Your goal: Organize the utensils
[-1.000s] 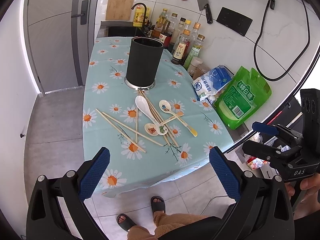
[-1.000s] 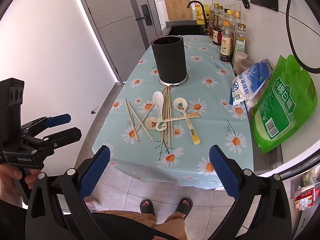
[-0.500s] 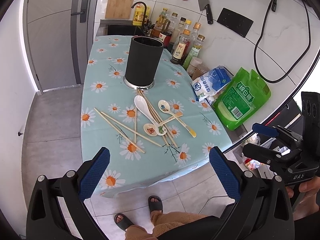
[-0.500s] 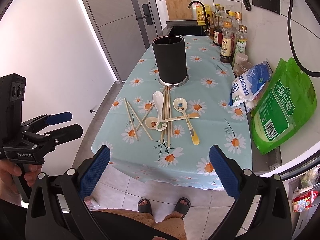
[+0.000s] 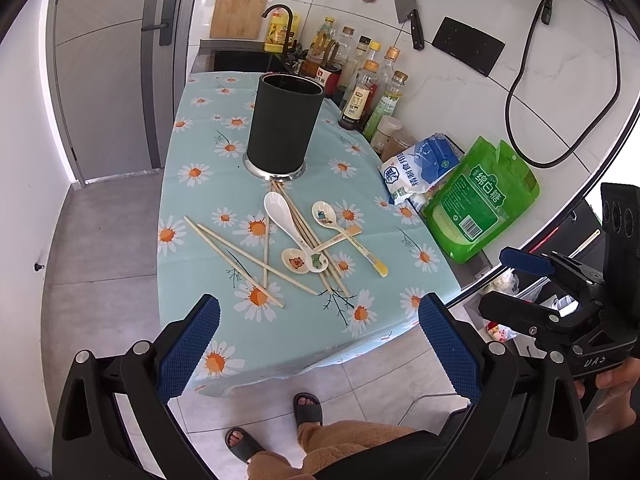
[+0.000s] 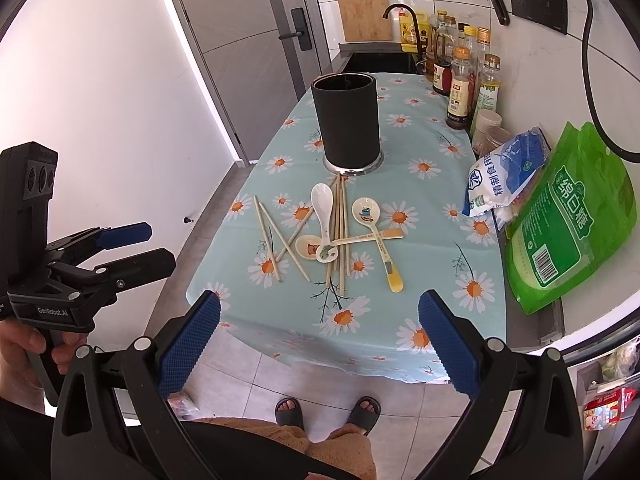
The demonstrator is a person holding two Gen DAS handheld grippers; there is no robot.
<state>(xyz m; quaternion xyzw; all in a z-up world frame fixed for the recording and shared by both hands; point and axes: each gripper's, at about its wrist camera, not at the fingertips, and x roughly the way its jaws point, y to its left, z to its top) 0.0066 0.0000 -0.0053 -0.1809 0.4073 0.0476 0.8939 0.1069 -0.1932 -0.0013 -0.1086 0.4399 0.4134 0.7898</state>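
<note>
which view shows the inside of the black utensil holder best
Neither shows it well. The left wrist view looks slightly more down into the black utensil holder, showing dark inner wall; the right wrist view shows mainly its rim.

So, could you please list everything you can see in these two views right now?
Utensil holder: one, black with a steel base, upright at mid table.
Chopsticks: several, pale wood, scattered in front of the holder.
Ceramic spoons: four, white, some with pictures, lying among the chopsticks.
Tablecloth: one, light blue with daisies.
Sugar bag: one, green, at the table's right edge.
Salt bag: one, blue and white, beside the green bag.
Condiment bottles: many, against the wall.
Cleaver: one, hanging on the wall.
Cutting board: one, wooden, behind the sink.
Left gripper: open, short of the table.
Right gripper: open, short of the table.
</note>
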